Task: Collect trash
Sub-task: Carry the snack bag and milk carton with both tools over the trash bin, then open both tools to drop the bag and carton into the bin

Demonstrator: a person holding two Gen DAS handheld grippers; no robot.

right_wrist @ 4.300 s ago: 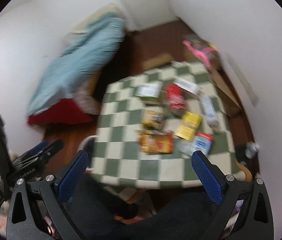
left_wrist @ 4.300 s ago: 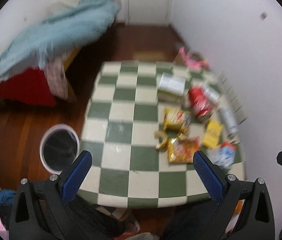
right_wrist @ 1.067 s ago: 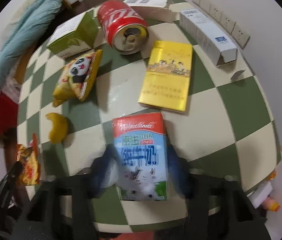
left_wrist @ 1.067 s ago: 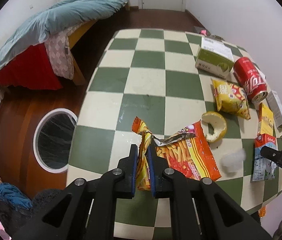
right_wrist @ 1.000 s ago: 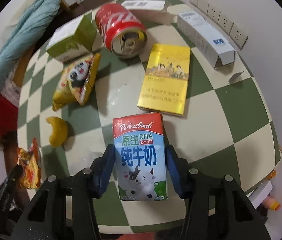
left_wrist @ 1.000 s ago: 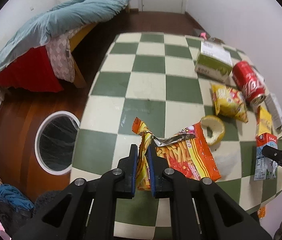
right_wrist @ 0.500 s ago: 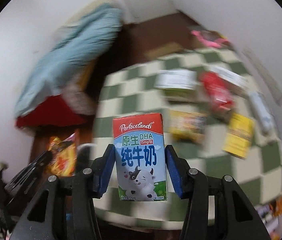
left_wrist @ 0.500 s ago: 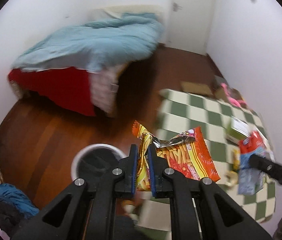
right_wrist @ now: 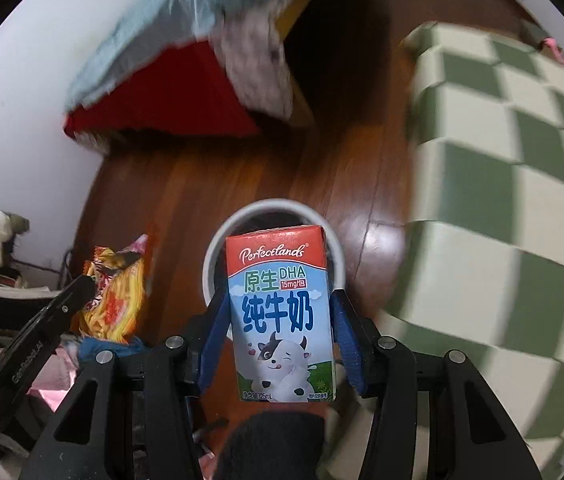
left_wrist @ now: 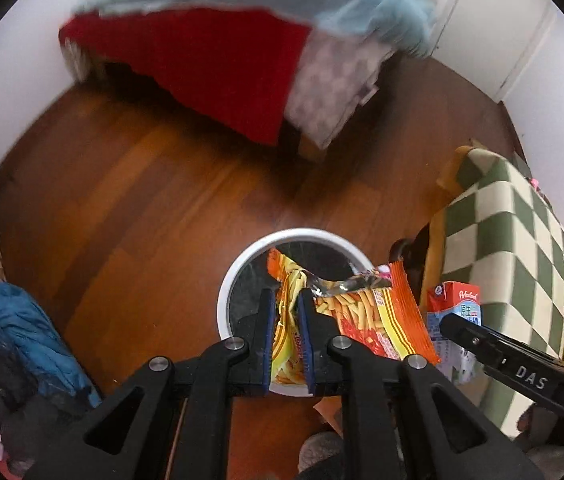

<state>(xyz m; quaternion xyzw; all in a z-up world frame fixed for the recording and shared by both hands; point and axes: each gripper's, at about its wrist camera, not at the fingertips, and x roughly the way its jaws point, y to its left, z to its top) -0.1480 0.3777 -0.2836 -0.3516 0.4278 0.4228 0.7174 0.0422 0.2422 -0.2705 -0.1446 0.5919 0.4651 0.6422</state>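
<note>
Over the bin [left_wrist: 229, 280] we see the left gripper [left_wrist: 286, 304] pinching a snack bag [left_wrist: 378, 320]; the right gripper [right_wrist: 277, 308] clamps a milk carton [right_wrist: 279, 312], seemingly above it too.

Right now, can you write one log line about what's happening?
left hand-held gripper: shut on snack bag | right hand-held gripper: shut on milk carton | both above trash bin

My orange snack bag [left_wrist: 366, 320], crumpled and torn open, hangs over the white-rimmed bin [left_wrist: 225, 284]. My red-topped blue milk carton [right_wrist: 279, 312] stands upright above it.
</note>
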